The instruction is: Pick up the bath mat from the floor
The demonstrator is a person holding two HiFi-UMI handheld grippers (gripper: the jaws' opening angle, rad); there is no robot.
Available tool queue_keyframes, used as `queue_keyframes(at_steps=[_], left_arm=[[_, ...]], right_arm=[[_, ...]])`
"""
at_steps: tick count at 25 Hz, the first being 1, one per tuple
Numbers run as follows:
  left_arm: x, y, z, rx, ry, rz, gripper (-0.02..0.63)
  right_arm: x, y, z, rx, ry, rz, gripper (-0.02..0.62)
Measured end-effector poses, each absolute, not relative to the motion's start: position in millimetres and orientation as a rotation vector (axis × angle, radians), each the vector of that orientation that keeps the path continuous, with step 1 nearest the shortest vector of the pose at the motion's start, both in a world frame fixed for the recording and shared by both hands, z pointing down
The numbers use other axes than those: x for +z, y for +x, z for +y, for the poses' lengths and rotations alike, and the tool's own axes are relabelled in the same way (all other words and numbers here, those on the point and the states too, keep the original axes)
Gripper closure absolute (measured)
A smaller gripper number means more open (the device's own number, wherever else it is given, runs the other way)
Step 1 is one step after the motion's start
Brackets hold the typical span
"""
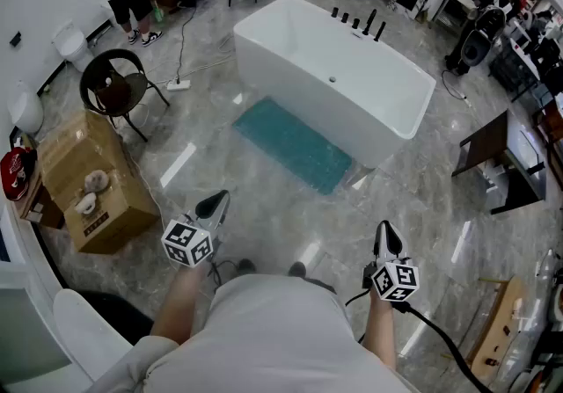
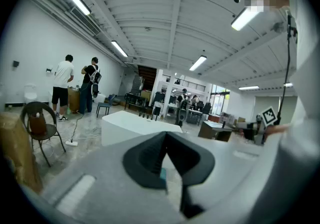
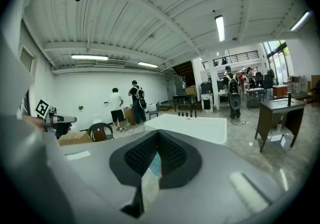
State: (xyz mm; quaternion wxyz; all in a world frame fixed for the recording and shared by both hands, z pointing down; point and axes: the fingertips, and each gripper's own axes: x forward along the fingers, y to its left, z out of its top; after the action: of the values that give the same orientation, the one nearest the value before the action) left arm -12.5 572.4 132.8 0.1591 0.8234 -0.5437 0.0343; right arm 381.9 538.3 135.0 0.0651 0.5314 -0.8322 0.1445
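Lying flat on the floor (image 1: 281,217) against the bathtub's (image 1: 334,75) near side, well ahead: the teal bath mat (image 1: 293,144), untouched. Best to step in, crouch, spread both sets of jaws, then pinch the near long edge at two well-separated spots for an even lift. Holding left gripper (image 1: 214,204) and right gripper (image 1: 387,239) out front, tipped slightly down, each fully closed on nothing.

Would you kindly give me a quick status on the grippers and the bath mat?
Left gripper and right gripper shut, empty. Bath mat flat on floor beside bathtub, untouched. Nothing in between.
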Motion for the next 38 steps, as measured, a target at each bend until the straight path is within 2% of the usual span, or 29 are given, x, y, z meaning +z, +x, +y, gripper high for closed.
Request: queue_keyframes(at_steps=[17,26,38], left_arm=[[140,-56,567,0.144,2.421,-1.467,0.606],[135,-80,587,0.120,2.537,-1.299,0.606],[145,-115,587,0.116,2.509,-1.339,0.606]], right_arm=[[130,342,551,0.442,1.670,-2.470,0.591],[138,302,574,0.459,1.723,-2.442,0.591],[144,246,570,0.451,1.587,-2.529,0.591]])
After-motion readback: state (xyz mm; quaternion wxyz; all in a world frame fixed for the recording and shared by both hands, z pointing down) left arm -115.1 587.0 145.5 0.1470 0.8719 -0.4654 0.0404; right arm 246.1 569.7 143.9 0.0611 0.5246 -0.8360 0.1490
